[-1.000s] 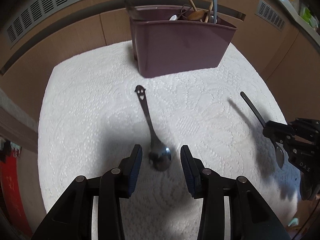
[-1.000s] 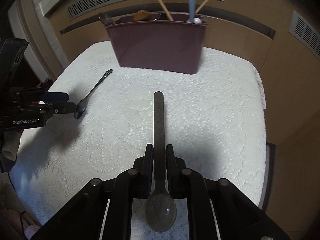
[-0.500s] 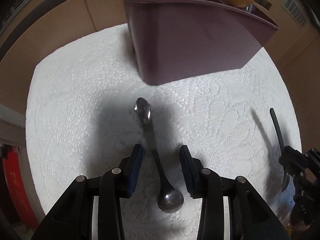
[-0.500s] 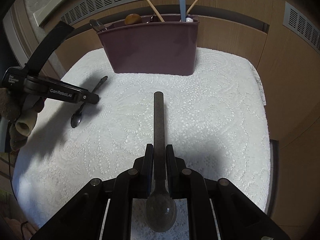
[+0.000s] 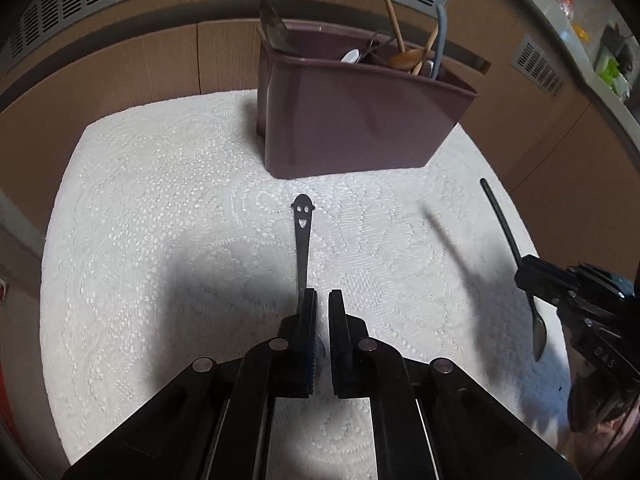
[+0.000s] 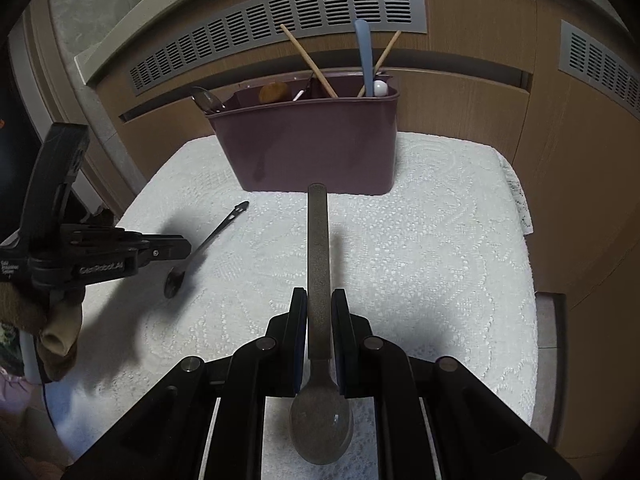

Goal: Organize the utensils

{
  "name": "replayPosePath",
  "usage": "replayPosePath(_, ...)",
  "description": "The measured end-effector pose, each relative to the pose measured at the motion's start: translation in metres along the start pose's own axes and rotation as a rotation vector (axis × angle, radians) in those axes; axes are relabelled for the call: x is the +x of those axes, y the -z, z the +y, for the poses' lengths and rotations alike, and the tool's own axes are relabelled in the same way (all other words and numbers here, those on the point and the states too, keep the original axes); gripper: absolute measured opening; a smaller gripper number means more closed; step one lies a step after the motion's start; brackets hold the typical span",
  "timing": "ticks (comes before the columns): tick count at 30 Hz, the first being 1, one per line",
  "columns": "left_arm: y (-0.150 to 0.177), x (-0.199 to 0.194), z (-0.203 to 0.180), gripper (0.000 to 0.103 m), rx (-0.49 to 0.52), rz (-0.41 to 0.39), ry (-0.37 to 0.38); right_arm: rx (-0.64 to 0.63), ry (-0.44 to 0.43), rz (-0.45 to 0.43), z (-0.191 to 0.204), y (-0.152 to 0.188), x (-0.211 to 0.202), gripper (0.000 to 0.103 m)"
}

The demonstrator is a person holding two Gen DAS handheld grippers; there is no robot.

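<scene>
A dark metal spoon with a smiley cut-out [image 5: 303, 224] lies lengthwise on the white lace cloth [image 5: 160, 220]. Its handle runs in under my left gripper [image 5: 323, 294], whose jaws are shut on the spoon's neck. The exact contact is hidden by the left finger. In the right wrist view this spoon [image 6: 216, 236] crosses the left gripper's tip [image 6: 186, 247], bowl hanging just below. My right gripper [image 6: 320, 292] is shut on a grey matte spoon [image 6: 318, 240], handle forward, bowl toward the camera. A maroon utensil holder [image 5: 360, 132] stands behind, seen also as the holder [image 6: 312, 148].
The holder contains wooden chopsticks [image 6: 308, 62], a blue handle [image 6: 364, 52], a wooden spoon and a metal spoon. Wooden cabinet fronts with grey vent grilles [image 6: 280, 20] rise behind the cloth. A gloved hand [image 6: 56, 332] holds the left gripper.
The left jaws have closed from wide apart to almost touching around the smiley spoon, after moving forward over it and back. The right gripper has kept its grip on the grey spoon.
</scene>
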State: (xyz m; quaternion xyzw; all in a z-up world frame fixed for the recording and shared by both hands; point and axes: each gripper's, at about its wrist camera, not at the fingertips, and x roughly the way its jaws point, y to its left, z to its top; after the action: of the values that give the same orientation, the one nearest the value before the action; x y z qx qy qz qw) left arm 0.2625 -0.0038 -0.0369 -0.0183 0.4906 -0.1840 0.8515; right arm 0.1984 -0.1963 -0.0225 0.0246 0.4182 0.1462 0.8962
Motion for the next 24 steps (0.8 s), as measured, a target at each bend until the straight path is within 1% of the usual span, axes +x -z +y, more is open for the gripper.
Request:
replayPosePath(2,-0.004,-0.002,0.001,0.008,0.022,0.021,-0.014,-0.007,0.012,0.006,0.001,0.000,0.001,0.011)
replayPosePath(3,-0.006,0.000,0.001,0.011,0.033,0.043,-0.026,-0.005,0.017,0.011,0.001,0.001,0.001,0.011)
replayPosePath(4,-0.008,0.004,0.003,0.011,0.037,0.067,-0.035,-0.001,0.017,0.013,0.001,0.002,0.001,0.011)
replayPosePath(6,-0.011,0.011,-0.002,0.012,0.032,0.085,-0.047,0.006,0.016,0.011,-0.001,0.005,0.000,0.011)
replayPosePath(9,-0.015,0.024,-0.003,0.012,0.038,0.123,-0.065,0.013,0.012,0.016,-0.003,0.009,0.002,0.011)
replayPosePath(11,-0.020,0.036,-0.007,0.012,0.059,0.161,-0.086,0.016,0.011,0.024,-0.004,0.010,0.003,0.011)
replayPosePath(13,-0.028,0.044,-0.014,0.012,0.094,0.174,-0.113,0.014,0.011,0.029,-0.004,0.012,0.004,0.011)
replayPosePath(14,-0.030,0.049,-0.016,0.011,0.108,0.195,-0.113,0.012,0.010,0.030,-0.004,0.012,0.004,0.011)
replayPosePath(16,-0.034,0.053,-0.018,0.009,0.119,0.200,-0.118,0.008,0.009,0.031,-0.003,0.011,0.005,0.011)
replayPosePath(17,-0.036,0.053,-0.019,0.006,0.123,0.199,-0.120,0.008,0.009,0.026,-0.003,0.010,0.006,0.011)
replayPosePath(18,-0.036,0.051,-0.017,0.006,0.106,0.190,-0.113,0.012,0.010,0.021,-0.004,0.009,0.006,0.011)
replayPosePath(20,-0.030,0.037,-0.016,0.006,0.078,0.121,-0.096,0.043,0.004,0.005,-0.008,0.006,0.007,0.011)
replayPosePath(22,-0.017,0.009,-0.014,0.006,0.034,0.003,-0.052,0.068,-0.013,-0.017,-0.010,0.006,0.004,0.011)
replayPosePath(24,-0.004,-0.015,-0.009,0.006,-0.041,-0.081,-0.006,0.069,-0.020,-0.034,-0.010,0.005,0.001,0.011)
